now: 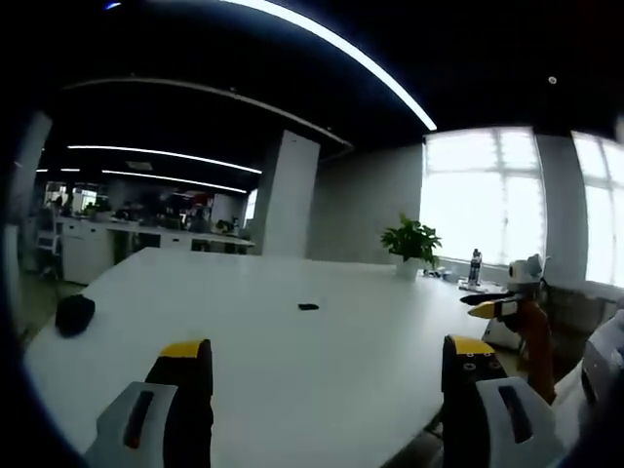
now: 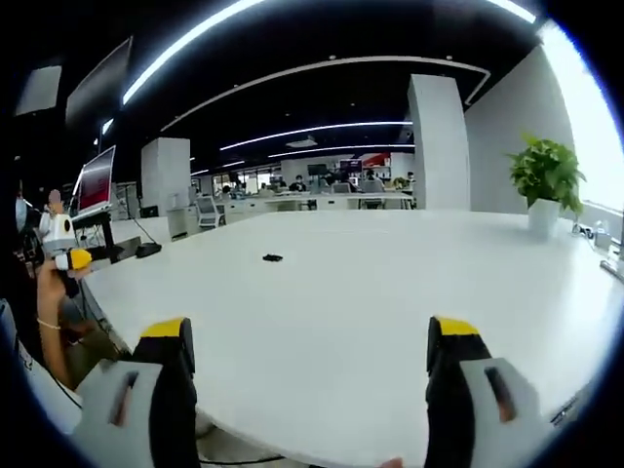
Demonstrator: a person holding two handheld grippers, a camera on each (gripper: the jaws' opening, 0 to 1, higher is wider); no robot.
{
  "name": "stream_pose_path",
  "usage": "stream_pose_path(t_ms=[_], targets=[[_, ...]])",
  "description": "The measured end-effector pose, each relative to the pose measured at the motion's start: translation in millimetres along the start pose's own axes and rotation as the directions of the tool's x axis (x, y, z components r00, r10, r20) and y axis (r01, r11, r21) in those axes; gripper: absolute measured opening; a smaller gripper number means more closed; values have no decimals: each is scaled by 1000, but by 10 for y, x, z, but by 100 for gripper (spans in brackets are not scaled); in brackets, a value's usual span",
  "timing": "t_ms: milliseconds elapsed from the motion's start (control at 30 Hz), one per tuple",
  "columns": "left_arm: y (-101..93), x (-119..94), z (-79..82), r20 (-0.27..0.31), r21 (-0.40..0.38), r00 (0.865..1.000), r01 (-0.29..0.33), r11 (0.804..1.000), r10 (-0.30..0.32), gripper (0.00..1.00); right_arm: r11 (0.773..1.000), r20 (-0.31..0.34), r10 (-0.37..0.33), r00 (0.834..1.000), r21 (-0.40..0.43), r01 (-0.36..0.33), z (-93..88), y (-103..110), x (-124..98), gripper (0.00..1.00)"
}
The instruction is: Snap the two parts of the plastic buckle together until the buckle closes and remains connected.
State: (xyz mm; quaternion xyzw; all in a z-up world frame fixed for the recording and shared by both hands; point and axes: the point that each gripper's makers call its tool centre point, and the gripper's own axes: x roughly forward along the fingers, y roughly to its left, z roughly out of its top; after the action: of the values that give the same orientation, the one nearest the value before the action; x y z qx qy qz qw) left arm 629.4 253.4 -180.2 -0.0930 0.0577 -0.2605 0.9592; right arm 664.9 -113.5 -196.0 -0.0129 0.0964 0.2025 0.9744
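**Both grippers wide and empty, buckle far out on the table**

A large white table [image 1: 292, 370] fills the lower half of both views in an open office. The buckle [image 1: 308, 306] is a small dark speck lying flat near the table's middle, well apart from both grippers. At this range it cannot be told whether it is one piece or two, or whether it is joined.

The left gripper [image 1: 327, 375] has its yellow-tipped jaws spread wide with nothing between them. The right gripper [image 2: 307, 366] is the same: jaws wide, holding nothing. Both sit near the table's edge.

The step in hand looks like the approach. To do it well, each gripper should probably travel low over the table toward the speck, keeping it centred between the jaws, and pause close enough to tell the two halves apart before closing on either.

The left gripper view also shows a dark pouch-like object [image 1: 74, 314] near the table's left edge, bright windows, and the other gripper [image 1: 499, 309] at far right. The right gripper view instead shows a monitor [image 2: 96, 179] on a stand and a person's hand [image 2: 51, 283] holding a gripper at far left. A potted plant [image 2: 547, 175] stands on the table's far side.
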Motion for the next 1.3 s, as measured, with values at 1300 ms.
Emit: stream_pose_path(t_ms=[1300], targets=[[-89,33,-61,-7,15,1000,13,1000,-13,99,999,-9,-9,1000,31,9,-231,-3,-201,96]])
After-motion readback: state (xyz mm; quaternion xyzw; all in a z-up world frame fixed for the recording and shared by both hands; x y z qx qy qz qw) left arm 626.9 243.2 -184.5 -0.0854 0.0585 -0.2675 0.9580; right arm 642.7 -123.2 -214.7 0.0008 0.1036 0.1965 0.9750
